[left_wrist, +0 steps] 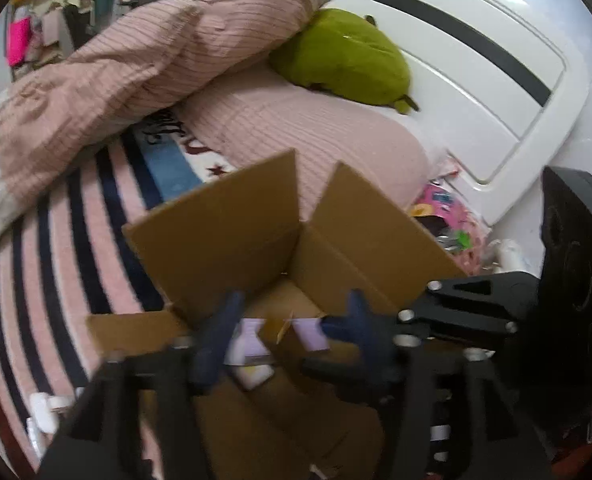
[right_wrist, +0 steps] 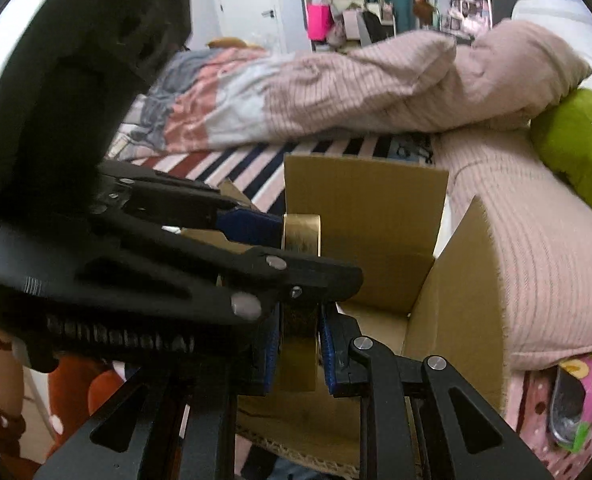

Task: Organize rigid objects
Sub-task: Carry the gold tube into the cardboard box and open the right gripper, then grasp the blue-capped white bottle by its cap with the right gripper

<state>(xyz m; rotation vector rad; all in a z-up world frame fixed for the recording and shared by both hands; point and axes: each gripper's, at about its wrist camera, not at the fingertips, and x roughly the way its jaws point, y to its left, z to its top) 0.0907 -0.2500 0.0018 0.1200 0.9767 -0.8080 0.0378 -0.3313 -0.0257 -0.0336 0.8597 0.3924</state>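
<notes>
Over the open brown cardboard box (right_wrist: 379, 240) on the bed, I am pinching the stiff, light, slick-sided golden tape roll (right_wrist: 300, 300) across its flat faces with the right tool (right_wrist: 296, 356), while the left tool (left_wrist: 284, 328) is hovering wide and empty.

Box (left_wrist: 232, 236) on bed (left_wrist: 56, 248), before pillows (left_wrist: 315, 136).

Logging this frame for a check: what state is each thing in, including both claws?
Box: flaps open, standing on the bed.
Tape roll: upright on edge, clamped in the right claw.
Right claw: shut on the tape roll, at the box.
Left claw: open, over the box.
Bottle: lying inside the box.
</notes>
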